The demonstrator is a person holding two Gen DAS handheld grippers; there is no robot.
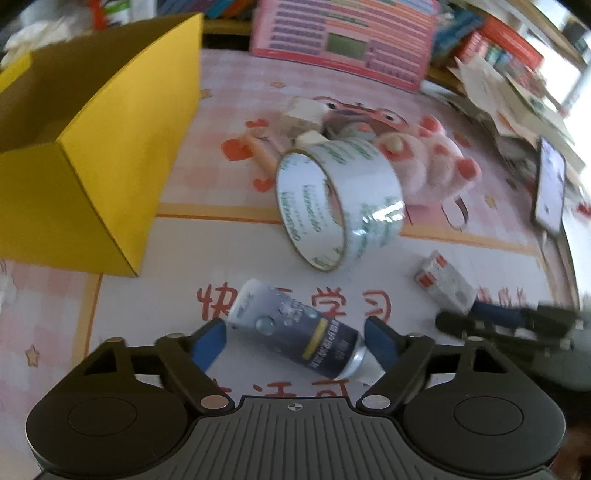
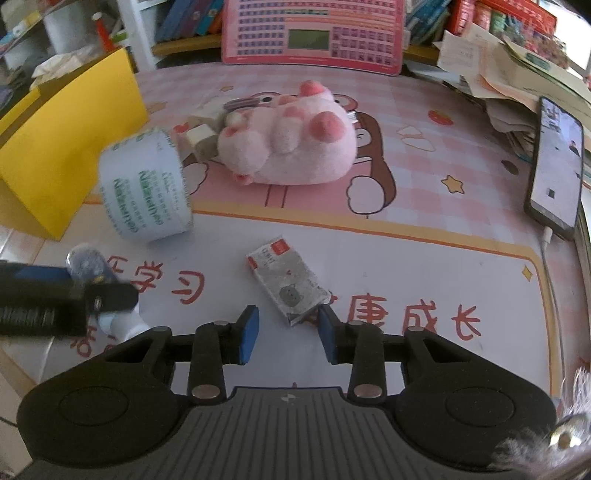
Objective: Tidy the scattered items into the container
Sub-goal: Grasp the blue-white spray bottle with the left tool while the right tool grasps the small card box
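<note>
A dark blue and white cosmetic tube point(image 1: 295, 332) lies on the mat between the open jaws of my left gripper point(image 1: 295, 341), its fingers on either side of it, not closed. A roll of clear tape point(image 1: 340, 206) stands on edge beyond it. The open yellow box point(image 1: 99, 162) is at the left. A small grey and red packet point(image 2: 288, 282) lies just ahead of my right gripper point(image 2: 288, 330), which is open, the packet's near corner by the right fingertip. A pink plush pig point(image 2: 288, 144) lies further back with small blocks point(image 2: 201, 138) beside it.
A phone point(image 2: 556, 166) on a cable lies at the right edge of the mat. A pink keyboard toy point(image 2: 314, 29) leans at the back. Stacked papers and books point(image 2: 509, 70) crowd the back right. The left gripper shows at the left of the right wrist view point(image 2: 66, 299).
</note>
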